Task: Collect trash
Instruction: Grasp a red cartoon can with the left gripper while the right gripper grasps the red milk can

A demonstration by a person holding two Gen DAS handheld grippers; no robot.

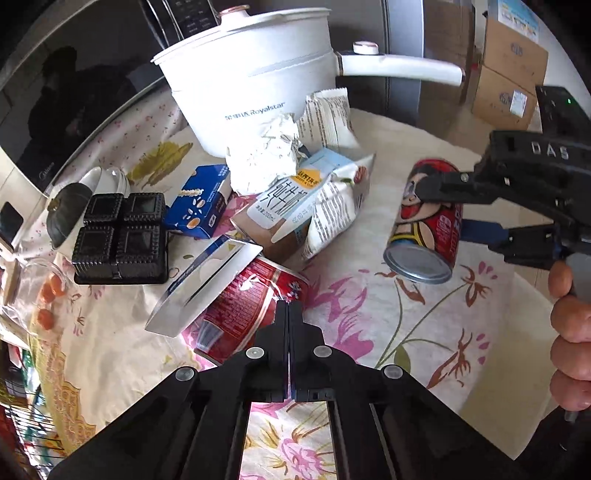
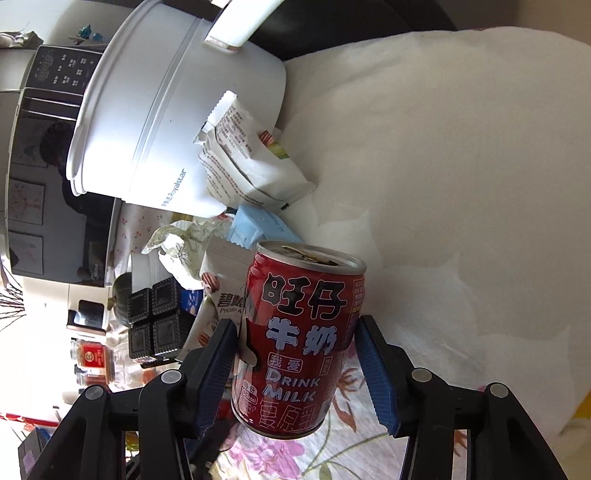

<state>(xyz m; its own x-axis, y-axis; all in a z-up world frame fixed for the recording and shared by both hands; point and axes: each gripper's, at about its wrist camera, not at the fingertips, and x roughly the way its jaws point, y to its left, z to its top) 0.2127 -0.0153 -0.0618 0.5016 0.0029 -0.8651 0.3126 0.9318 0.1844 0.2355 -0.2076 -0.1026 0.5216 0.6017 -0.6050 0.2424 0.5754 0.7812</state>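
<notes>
Between the right tool's (image 2: 299,365) fingers, milk can (image 2: 295,339) tilted, base toward the tablecloth (image 1: 369,295).

Left wrist view: crushed red can (image 1: 243,314) half buried — flattened white carton (image 1: 207,284) across its top, left claw (image 1: 288,314) over its near end, label print too blurred to read. The pot's (image 1: 255,85) base is hidden behind crumpled paper (image 1: 262,155) and wrappers (image 1: 328,118). Right wrist view: the pot's handle (image 2: 240,29) is cut off by the top edge; the black tray (image 2: 155,325) is partly blocked by a snack bag (image 2: 221,306).
</notes>
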